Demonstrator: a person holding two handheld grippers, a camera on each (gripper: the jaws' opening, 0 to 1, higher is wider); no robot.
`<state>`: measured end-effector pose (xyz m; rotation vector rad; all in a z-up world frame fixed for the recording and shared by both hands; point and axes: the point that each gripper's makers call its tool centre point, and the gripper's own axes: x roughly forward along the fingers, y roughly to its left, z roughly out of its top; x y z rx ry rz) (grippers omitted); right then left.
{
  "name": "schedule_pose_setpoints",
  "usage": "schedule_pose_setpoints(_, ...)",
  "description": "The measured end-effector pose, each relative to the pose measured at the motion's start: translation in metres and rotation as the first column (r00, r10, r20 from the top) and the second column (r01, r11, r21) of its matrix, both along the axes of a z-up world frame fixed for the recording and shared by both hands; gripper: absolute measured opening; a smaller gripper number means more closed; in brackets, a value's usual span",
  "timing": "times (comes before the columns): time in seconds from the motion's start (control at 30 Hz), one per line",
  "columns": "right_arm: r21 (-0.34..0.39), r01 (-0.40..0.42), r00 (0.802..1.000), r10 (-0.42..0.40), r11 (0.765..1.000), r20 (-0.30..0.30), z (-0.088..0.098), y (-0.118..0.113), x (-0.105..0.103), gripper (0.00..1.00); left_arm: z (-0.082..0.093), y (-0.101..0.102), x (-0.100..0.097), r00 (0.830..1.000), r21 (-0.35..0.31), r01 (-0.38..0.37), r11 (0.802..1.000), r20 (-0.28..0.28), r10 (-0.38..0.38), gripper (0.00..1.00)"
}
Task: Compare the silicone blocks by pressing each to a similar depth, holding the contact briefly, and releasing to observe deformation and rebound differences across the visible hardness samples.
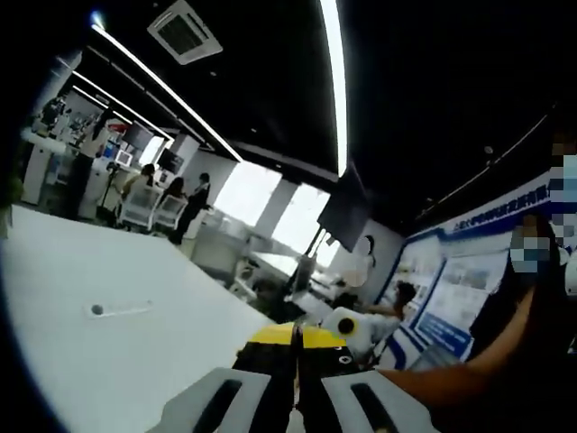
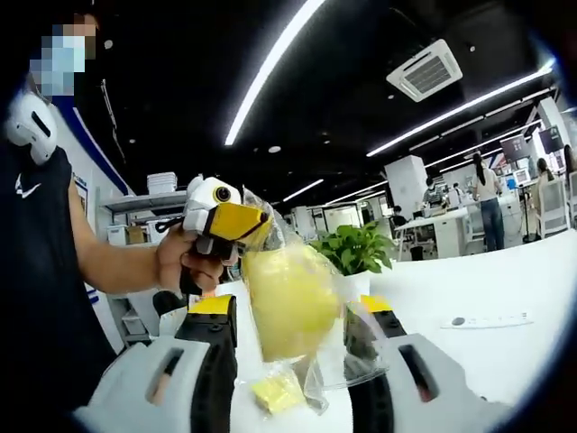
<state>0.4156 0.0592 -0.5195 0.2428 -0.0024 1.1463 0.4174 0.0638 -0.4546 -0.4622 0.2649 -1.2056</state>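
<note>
The white table (image 2: pixel 505 280) stretches far to my right, and it lies to the left of the jaws in the left gripper view. Between my right gripper's (image 2: pixel 293 365) spread jaws hangs a clear bag (image 2: pixel 293 298) holding a large yellow block (image 2: pixel 287 311), with a smaller yellow block (image 2: pixel 275 392) low and near. My left gripper (image 2: pixel 236 222), jaws pressed together, pinches the bag's top corner, my hand (image 2: pixel 185 262) behind it. A potted plant (image 2: pixel 353 248) stands beyond the bag.
</note>
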Motion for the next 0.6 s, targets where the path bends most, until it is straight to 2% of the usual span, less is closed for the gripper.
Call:
schedule_pose_setpoints(0.1,0.041,-0.008,1.0,0.008,0.999,-0.009,0.005,-0.001,-0.001,0.32,-0.001,0.001,0.0,1.0,0.002,-0.006,1.0,0.004,0.006,0.0)
schedule_pose_setpoints(0.2,0.032,-0.018,1.0,0.019,0.999,-0.019,0.002,0.001,-0.001,0.27,-0.003,0.004,0.002,1.0,0.012,-0.015,1.0,0.008,0.015,0.0)
schedule_pose_setpoints(0.3,0.028,-0.053,0.992,0.056,0.998,-0.11,-0.004,0.005,-0.006,0.21,-0.008,0.008,0.004,0.999,0.041,-0.031,0.999,0.015,0.03,0.0)
schedule_pose_setpoints(0.37,0.02,-0.062,0.992,0.064,0.998,-0.111,-0.005,0.006,-0.006,0.18,-0.012,0.008,0.004,0.999,0.055,-0.035,0.998,0.021,0.034,0.0)
schedule_pose_setpoints(0.5,0.008,-0.061,0.99,0.061,0.998,-0.129,-0.007,0.007,-0.007,0.13,-0.014,0.01,0.005,0.996,0.075,-0.047,0.996,0.077,0.041,0.0)
schedule_pose_setpoints(0.6,-0.01,-0.061,0.989,0.059,0.998,-0.135,-0.005,0.006,-0.008,0.1,-0.015,0.011,0.005,0.997,0.07,-0.04,0.997,0.074,0.035,0.0)
